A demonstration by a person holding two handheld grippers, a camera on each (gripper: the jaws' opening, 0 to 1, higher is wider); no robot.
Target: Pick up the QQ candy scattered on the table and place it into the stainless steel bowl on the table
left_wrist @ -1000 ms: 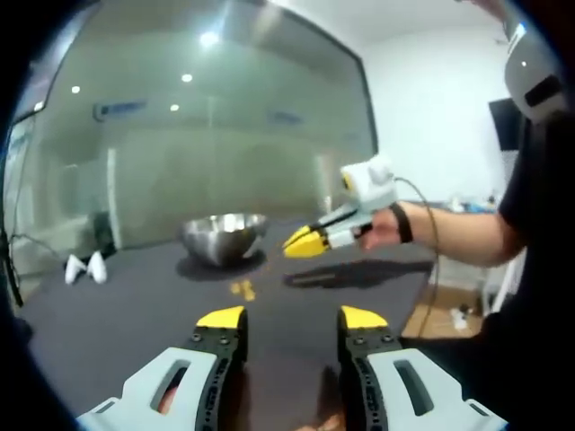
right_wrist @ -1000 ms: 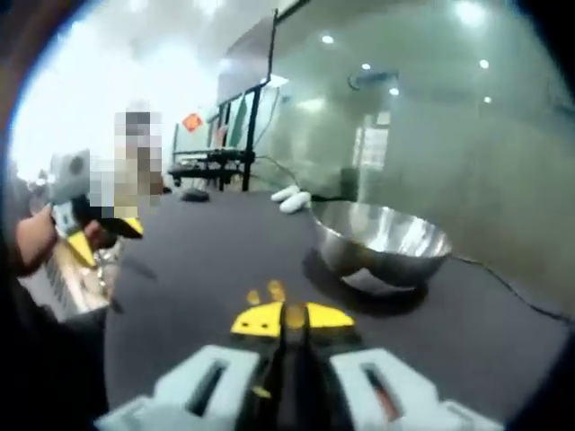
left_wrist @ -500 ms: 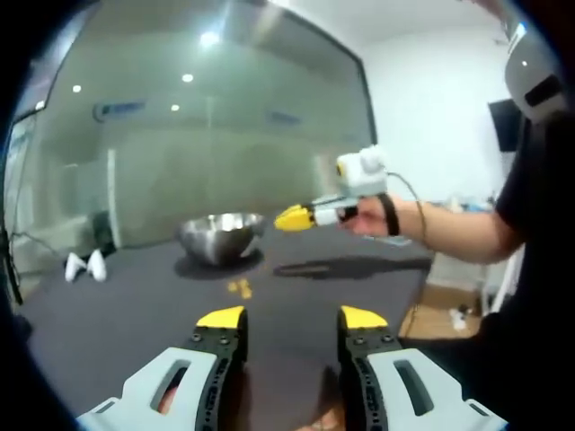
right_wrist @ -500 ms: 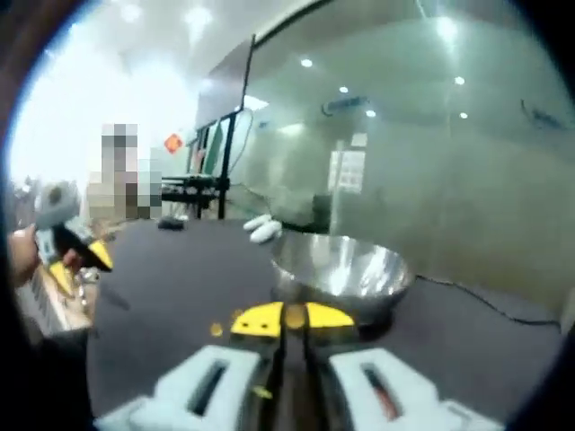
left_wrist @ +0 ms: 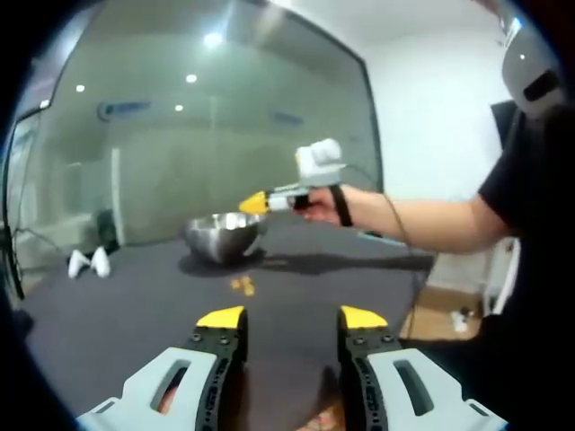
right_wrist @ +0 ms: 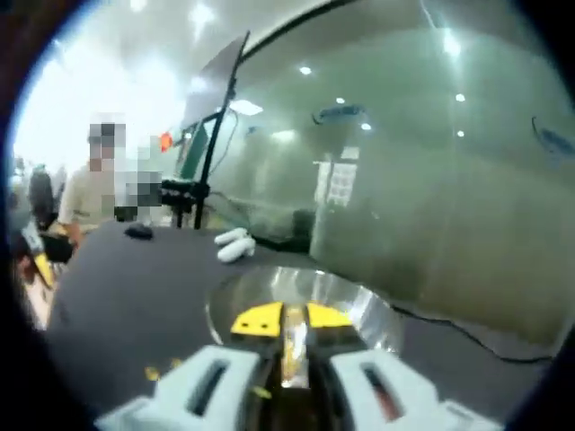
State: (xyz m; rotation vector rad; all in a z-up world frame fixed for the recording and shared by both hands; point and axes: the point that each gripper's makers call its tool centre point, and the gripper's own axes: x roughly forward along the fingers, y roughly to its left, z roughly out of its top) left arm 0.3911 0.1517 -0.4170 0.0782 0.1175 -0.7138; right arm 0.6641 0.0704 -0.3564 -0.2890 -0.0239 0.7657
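Note:
The stainless steel bowl stands on the dark table, with a few yellow QQ candies lying just in front of it. My left gripper is open, low over the near table, with nothing between its jaws. My right gripper, held out by a hand, hovers over the bowl's right rim. In the right gripper view the right gripper is shut on a yellow QQ candy, directly above the bowl. Loose candies lie on the table at lower left.
Two small white objects lie on the table left of the bowl, also seen as white objects beyond it. A glass wall runs behind the table. A person's arm reaches across from the right. The table's edge falls off at right.
My right gripper has moved with the candy from beside the bowl to above it. The left gripper has stayed in place, open.

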